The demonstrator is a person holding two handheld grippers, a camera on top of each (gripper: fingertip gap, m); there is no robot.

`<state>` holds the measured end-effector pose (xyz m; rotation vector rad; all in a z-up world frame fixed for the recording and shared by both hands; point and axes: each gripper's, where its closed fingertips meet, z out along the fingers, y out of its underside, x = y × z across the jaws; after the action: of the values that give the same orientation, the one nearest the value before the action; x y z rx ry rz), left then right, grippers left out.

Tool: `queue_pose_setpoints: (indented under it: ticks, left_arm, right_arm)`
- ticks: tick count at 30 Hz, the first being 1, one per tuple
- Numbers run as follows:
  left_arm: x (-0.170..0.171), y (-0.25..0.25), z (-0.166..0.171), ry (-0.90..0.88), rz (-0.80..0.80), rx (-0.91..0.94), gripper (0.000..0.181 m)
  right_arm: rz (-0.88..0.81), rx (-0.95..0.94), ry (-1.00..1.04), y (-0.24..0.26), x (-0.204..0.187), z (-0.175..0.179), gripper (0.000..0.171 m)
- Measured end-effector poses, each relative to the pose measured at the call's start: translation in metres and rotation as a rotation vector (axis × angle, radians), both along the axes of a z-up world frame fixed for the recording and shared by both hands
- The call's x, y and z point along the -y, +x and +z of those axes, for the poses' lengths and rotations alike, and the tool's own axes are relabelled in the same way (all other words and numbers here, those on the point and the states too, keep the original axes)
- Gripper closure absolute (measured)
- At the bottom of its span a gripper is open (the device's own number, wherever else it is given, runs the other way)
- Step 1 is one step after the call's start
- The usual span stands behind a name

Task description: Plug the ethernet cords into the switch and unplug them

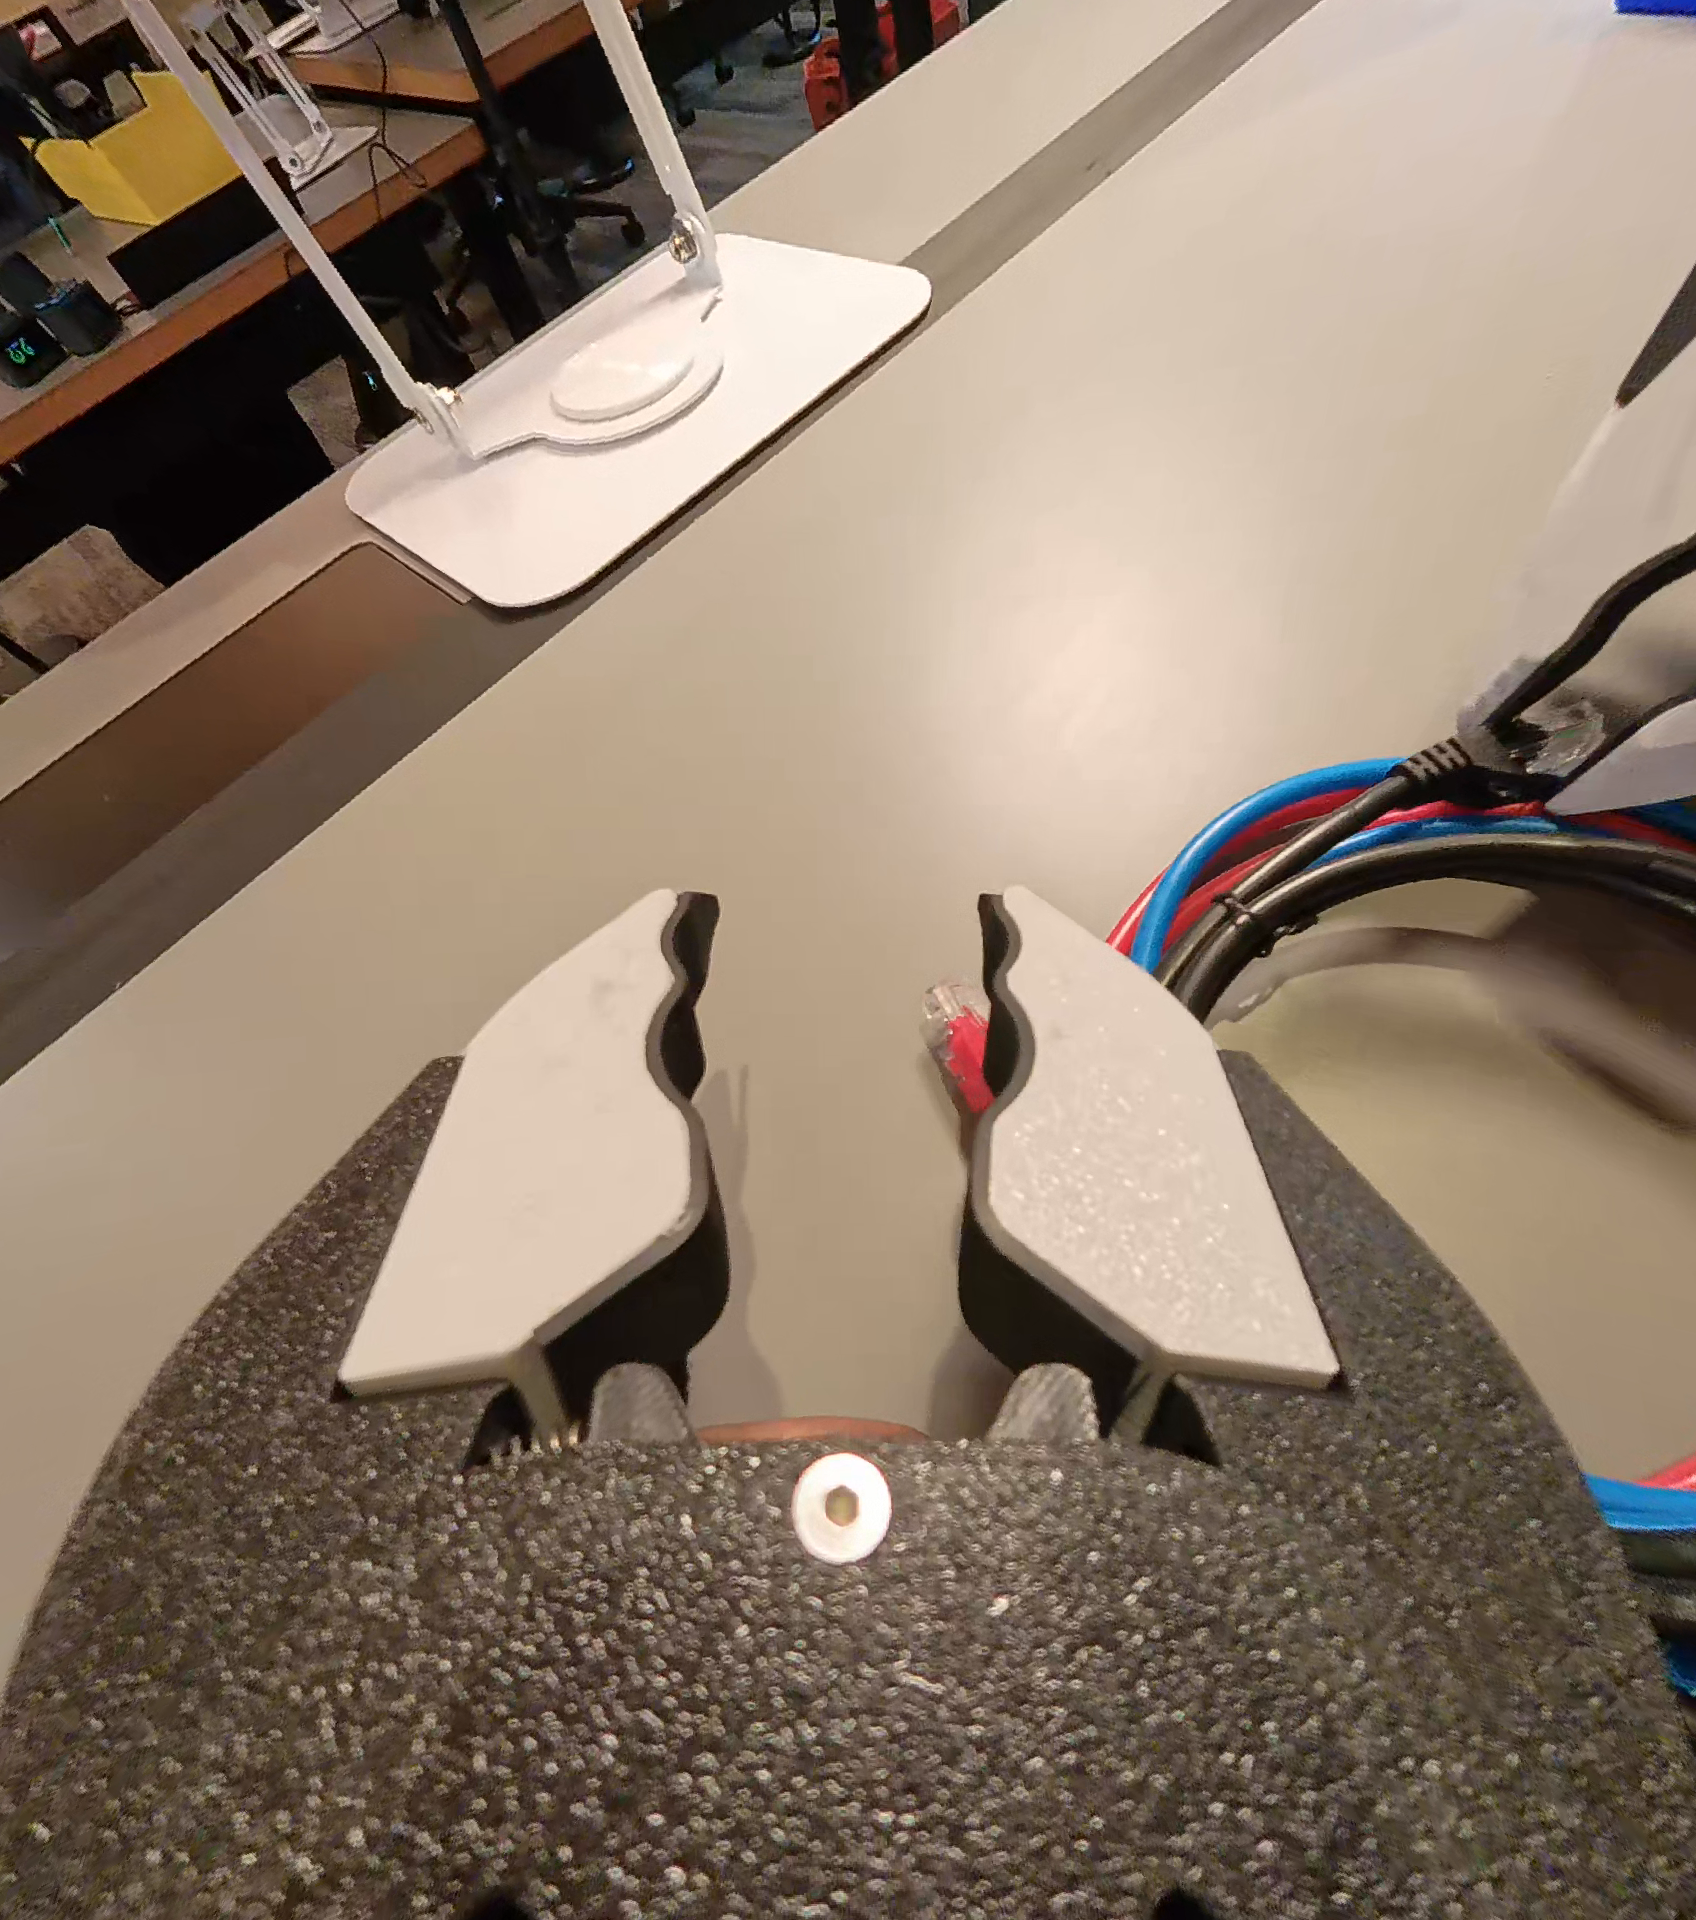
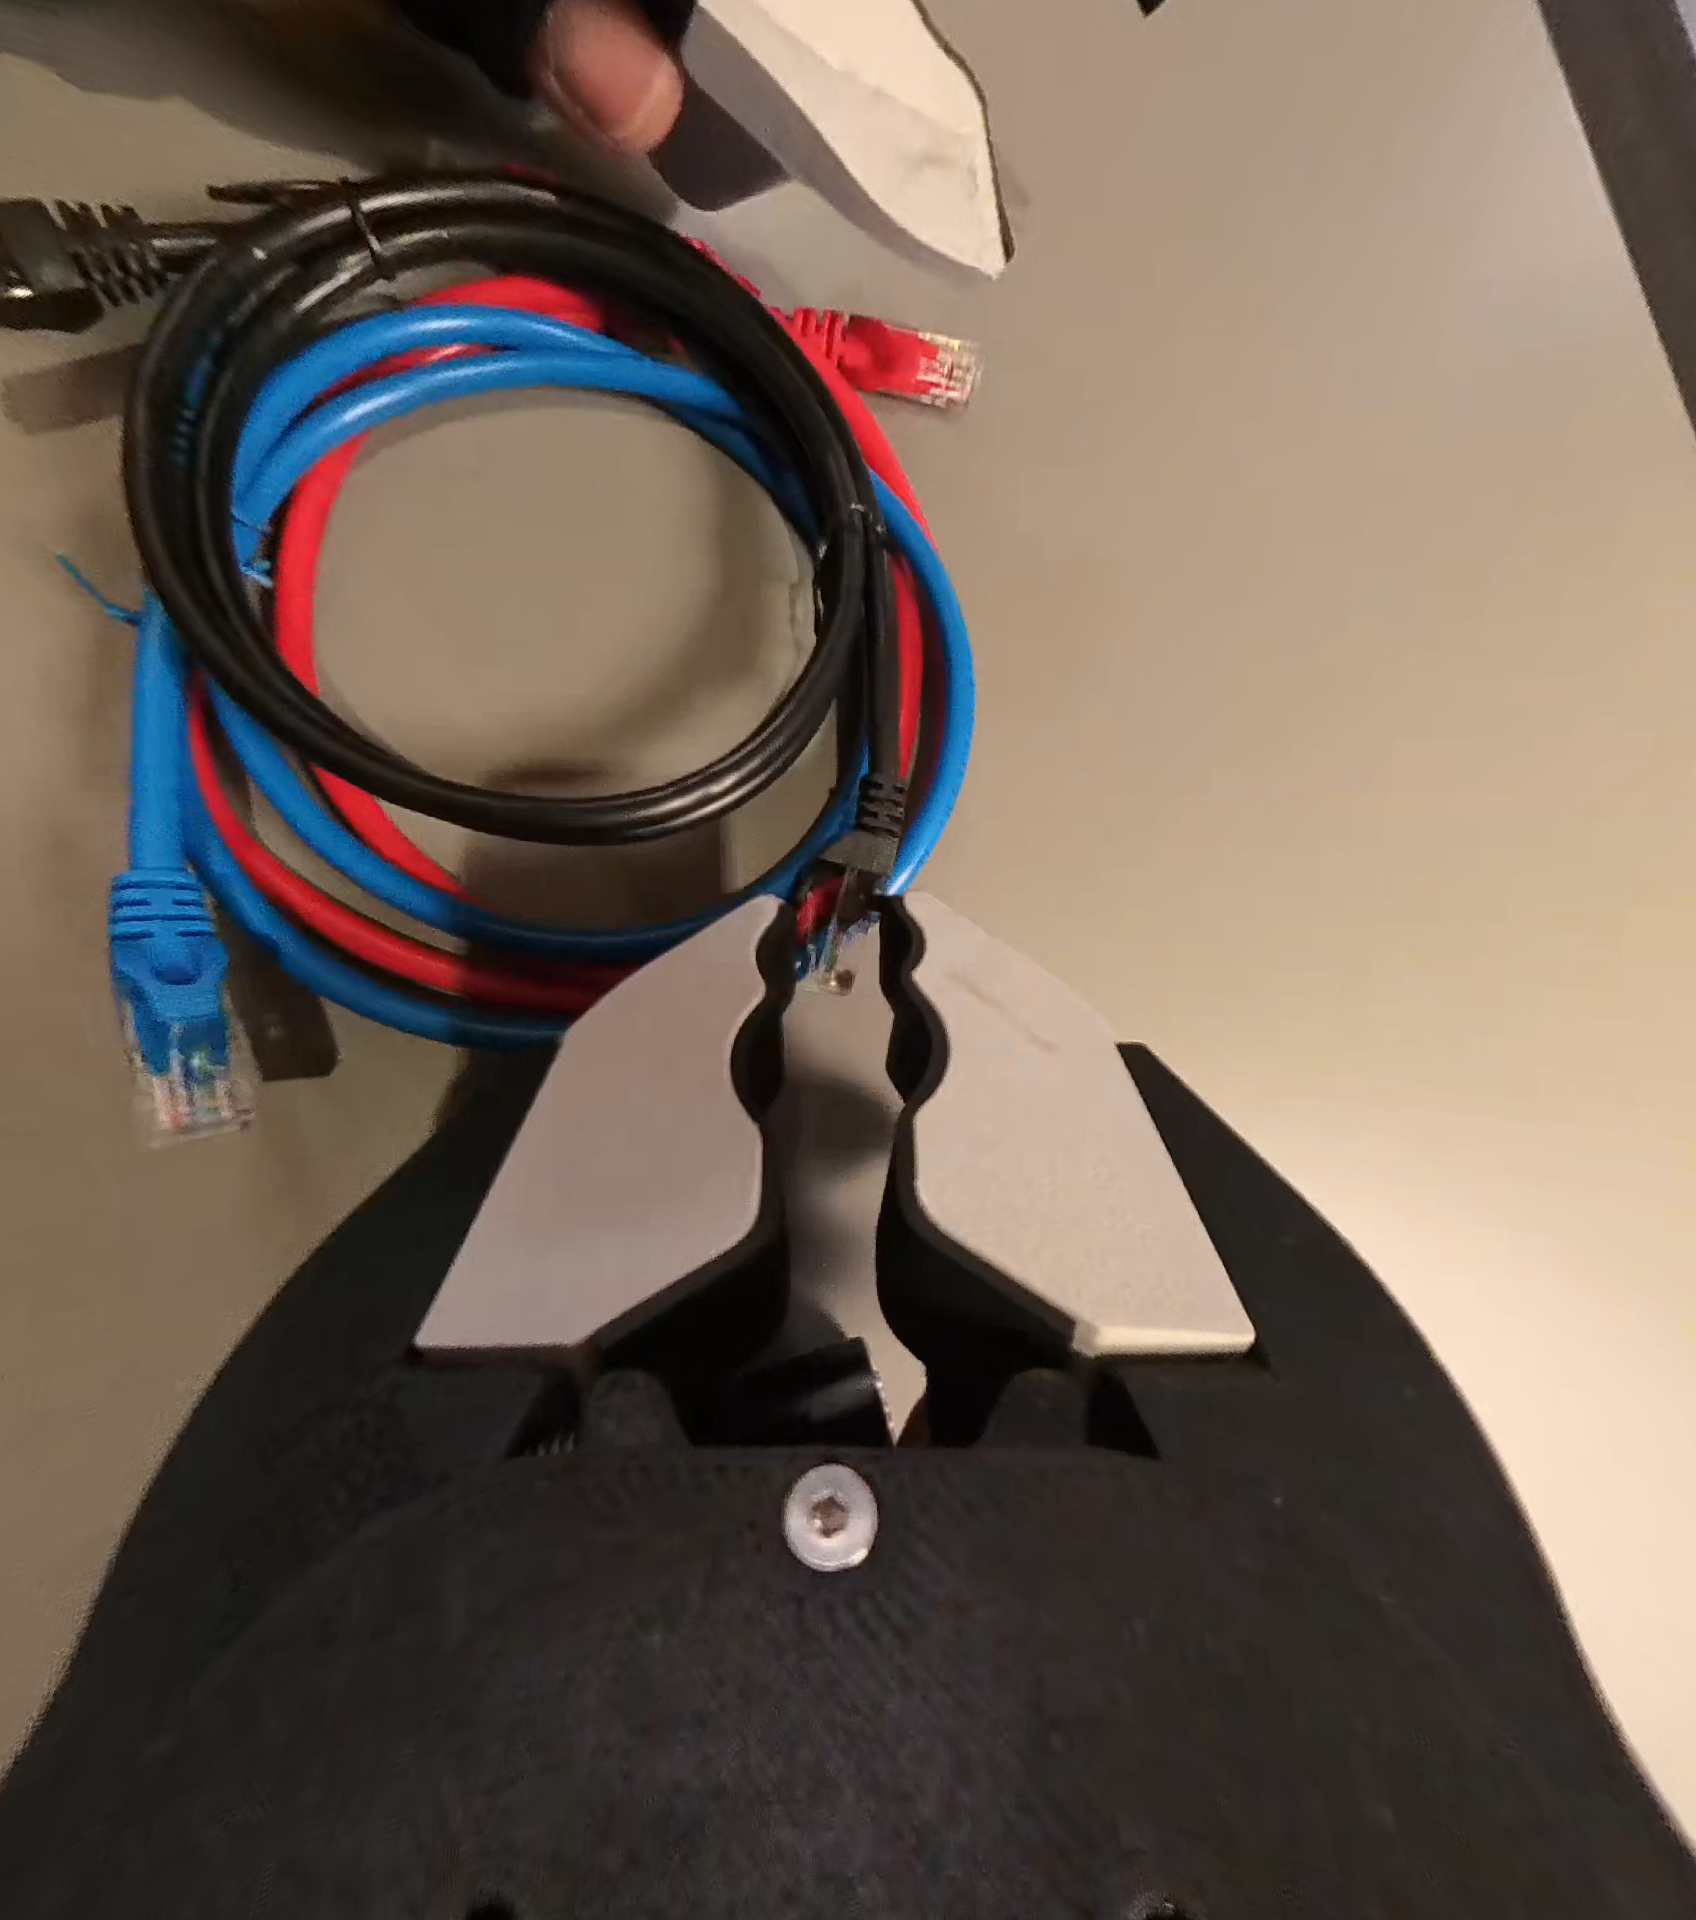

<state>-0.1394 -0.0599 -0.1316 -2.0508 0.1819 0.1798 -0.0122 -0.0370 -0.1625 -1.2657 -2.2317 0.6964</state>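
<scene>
Right tongs (image 2: 831, 914) pinch black cord's plug (image 2: 849, 904).

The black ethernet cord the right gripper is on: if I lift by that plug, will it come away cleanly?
Probably not. The black ethernet cord looks floppy and is coiled with the blue cord and red cord, with ties around the coil, so it may drag them. The small plug might twist in the right gripper.

1. Left gripper (image 1: 846, 914): coarse black textured body, pale grey finger plates, wavy black inner pads, one white hex screw.
2. Right gripper (image 2: 831, 914): identical form, smoother black body, silver screw.
</scene>
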Motion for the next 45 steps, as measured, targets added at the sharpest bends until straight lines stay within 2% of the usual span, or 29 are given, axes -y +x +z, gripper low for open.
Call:
queue_pose_setpoints:
  ticks: [5, 10, 17, 22, 25, 29, 36, 42, 45]
  left_arm:
    - [0.001, 0.0, 0.005, 0.031, -0.004, 0.029, 0.13]
    - [0.002, 0.006, 0.027, 0.143, -0.059, 0.151, 0.132]
    - [0.01, 0.044, 0.06, 0.234, -0.286, 0.273, 0.133]
    - [0.023, 0.065, 0.098, 0.321, -0.398, 0.294, 0.135]
    - [0.032, 0.091, 0.108, 0.312, -0.517, 0.371, 0.136]
    - [0.035, 0.133, 0.092, 0.193, -0.655, 0.4, 0.135]
    - [0.031, 0.179, 0.061, 0.009, -0.709, 0.371, 0.135]
    - [0.039, 0.202, 0.033, -0.145, -0.758, 0.235, 0.135]
    - [0.036, 0.207, 0.032, -0.13, -0.76, 0.216, 0.15]
  right_arm:
    - [0.04, -0.091, 0.061, 0.006, 0.0, 0.009, 0.157]
    - [0.098, -0.249, 0.053, 0.017, -0.001, 0.037, 0.158]
    - [0.201, -0.441, -0.02, 0.034, 0.012, 0.07, 0.158]
    - [0.265, -0.466, -0.115, 0.043, 0.024, 0.079, 0.158]
    - [0.304, -0.427, -0.197, 0.048, 0.032, 0.079, 0.158]
    - [0.377, -0.367, -0.263, 0.057, 0.048, 0.075, 0.158]
    - [0.493, -0.286, -0.262, 0.072, 0.07, 0.066, 0.158]
    - [0.461, -0.277, -0.292, 0.071, 0.065, 0.069, 0.159]
    - [0.447, -0.288, -0.321, 0.073, 0.06, 0.072, 0.159]
